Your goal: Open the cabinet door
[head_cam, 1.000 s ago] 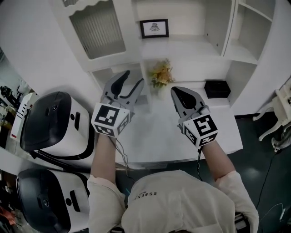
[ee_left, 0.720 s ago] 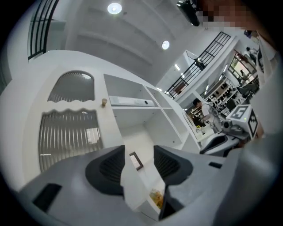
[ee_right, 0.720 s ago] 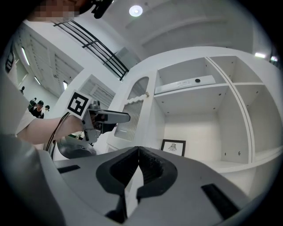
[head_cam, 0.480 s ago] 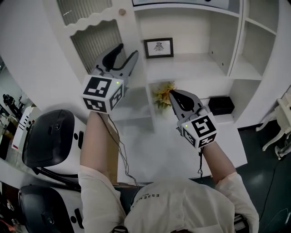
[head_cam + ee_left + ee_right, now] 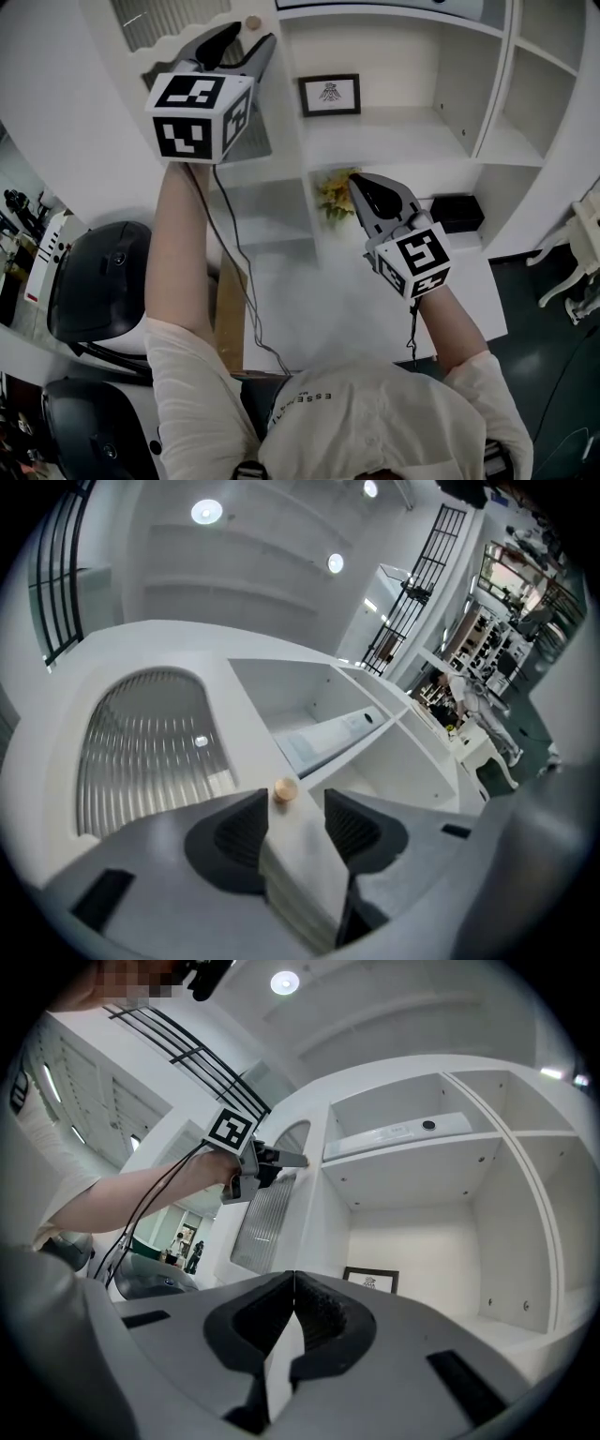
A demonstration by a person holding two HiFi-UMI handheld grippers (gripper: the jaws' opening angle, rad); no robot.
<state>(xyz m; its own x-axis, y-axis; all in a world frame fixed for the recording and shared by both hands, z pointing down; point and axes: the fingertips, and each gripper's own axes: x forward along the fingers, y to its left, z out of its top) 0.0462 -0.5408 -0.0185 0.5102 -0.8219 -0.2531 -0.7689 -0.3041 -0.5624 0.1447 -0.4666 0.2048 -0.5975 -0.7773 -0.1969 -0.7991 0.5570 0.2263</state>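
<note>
The white cabinet door (image 5: 192, 70) has a ribbed glass panel (image 5: 150, 752) and a small round wooden knob (image 5: 251, 22) on its right stile. My left gripper (image 5: 248, 39) is raised to it and open. Its jaws straddle the stile, and the knob (image 5: 284, 790) sits just past the fingertips, untouched. In the left gripper view, my left gripper (image 5: 295, 819) has only the white stile between its pads. My right gripper (image 5: 363, 185) hangs shut and empty over the desk, in front of the yellow flowers (image 5: 331, 192). Its jaws (image 5: 293, 1290) are pressed together.
Open shelves to the door's right hold a framed picture (image 5: 329, 94) and a black box (image 5: 457, 211). A white desk (image 5: 319, 291) lies below. Two black-and-white machines (image 5: 98, 277) stand at the left. A cable hangs from the left gripper along my forearm.
My left gripper rose from over the desk up to the cabinet door, ending at the knob. The right gripper stayed shut and nearly still.
</note>
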